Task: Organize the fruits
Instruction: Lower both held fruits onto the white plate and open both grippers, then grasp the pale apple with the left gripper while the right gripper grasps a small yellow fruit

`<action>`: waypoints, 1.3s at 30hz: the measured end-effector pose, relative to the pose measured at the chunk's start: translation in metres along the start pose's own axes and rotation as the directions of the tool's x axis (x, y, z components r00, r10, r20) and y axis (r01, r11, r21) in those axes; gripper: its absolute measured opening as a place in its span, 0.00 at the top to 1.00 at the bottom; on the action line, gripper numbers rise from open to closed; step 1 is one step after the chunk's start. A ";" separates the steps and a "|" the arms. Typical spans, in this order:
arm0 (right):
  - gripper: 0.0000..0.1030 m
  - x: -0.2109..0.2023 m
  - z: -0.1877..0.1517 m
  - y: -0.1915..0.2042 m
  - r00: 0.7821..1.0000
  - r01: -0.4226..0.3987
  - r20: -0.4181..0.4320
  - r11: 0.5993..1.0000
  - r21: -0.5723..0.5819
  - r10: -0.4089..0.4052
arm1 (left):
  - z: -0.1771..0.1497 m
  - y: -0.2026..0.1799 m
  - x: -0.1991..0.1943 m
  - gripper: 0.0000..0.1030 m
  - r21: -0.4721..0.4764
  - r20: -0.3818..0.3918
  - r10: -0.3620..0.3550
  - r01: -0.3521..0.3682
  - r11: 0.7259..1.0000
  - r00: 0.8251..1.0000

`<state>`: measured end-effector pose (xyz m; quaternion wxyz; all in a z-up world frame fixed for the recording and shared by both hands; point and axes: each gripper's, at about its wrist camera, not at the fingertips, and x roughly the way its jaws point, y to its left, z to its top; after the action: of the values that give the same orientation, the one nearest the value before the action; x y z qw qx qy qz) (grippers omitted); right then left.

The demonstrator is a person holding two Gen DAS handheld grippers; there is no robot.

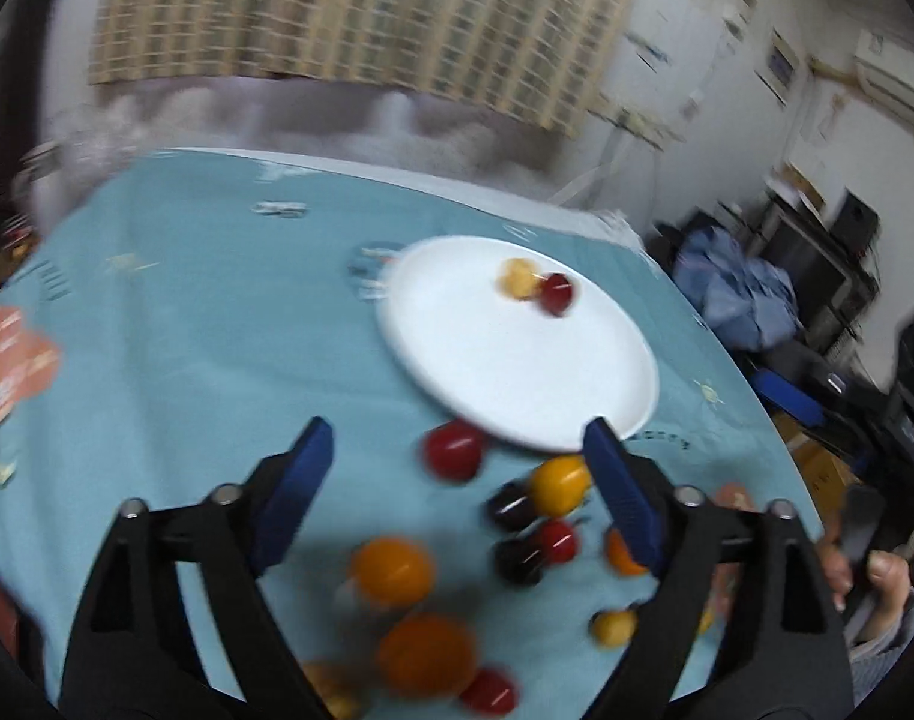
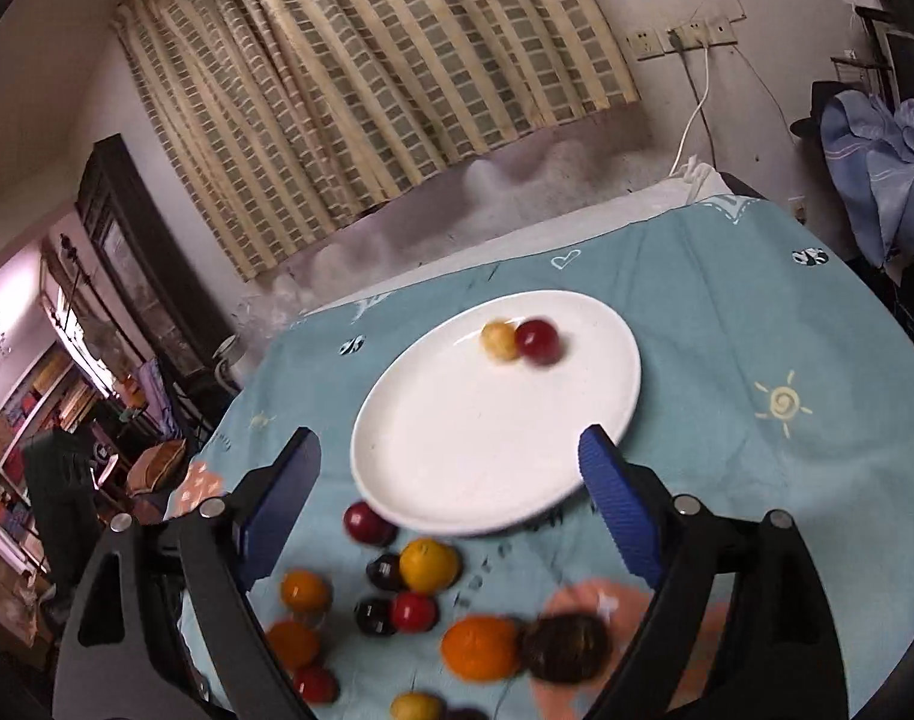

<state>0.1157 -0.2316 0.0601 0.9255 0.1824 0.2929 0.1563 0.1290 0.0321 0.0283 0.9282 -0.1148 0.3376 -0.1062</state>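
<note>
White plate [image 2: 457,468] holds two fruits; loose fruit [image 2: 428,564] lies nearer, under both wide-open, empty grippers, left [image 1: 457,441] and right [image 2: 450,450], about equally close.

Both grippers tilt downward with their blue-padded jaws spread wide and nothing between them. The left gripper [image 1: 457,438] is blurred in its own view, while the right gripper [image 2: 447,444] appears sharp. A hand [image 1: 877,582] in a grey sleeve shows at the lower right edge of the left wrist view.
</note>
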 end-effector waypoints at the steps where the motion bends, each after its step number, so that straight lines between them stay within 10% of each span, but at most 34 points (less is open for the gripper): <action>1: 0.08 -0.011 -0.011 0.001 1.000 0.020 0.014 1.000 -0.014 -0.019 | -0.008 0.010 -0.010 0.15 -0.019 0.011 0.010 -0.010 1.000 1.000; 9: 0.08 -0.024 -0.072 -0.008 0.995 0.083 -0.058 0.996 -0.011 -0.083 | -0.074 0.065 -0.040 0.15 -0.122 -0.042 0.088 -0.093 0.988 0.995; 24: 0.07 -0.006 -0.071 -0.033 0.985 0.090 -0.154 0.991 0.103 -0.073 | -0.104 0.024 -0.011 0.15 0.204 -0.160 0.255 -0.221 0.954 0.954; 34: 0.07 -0.007 -0.072 -0.030 0.985 0.085 -0.157 0.992 0.094 -0.070 | -0.101 0.034 -0.009 0.16 0.150 -0.183 0.176 -0.150 0.977 0.967; 39: 0.07 -0.006 -0.073 -0.029 0.985 0.087 -0.158 0.992 0.086 -0.072 | -0.103 0.029 -0.002 0.40 0.182 -0.194 0.160 -0.124 0.975 0.968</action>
<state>0.0722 -0.2416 -0.0047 0.8960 0.2006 0.3778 0.1191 0.0638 0.0454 -0.0553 0.8994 0.0005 0.4299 -0.0789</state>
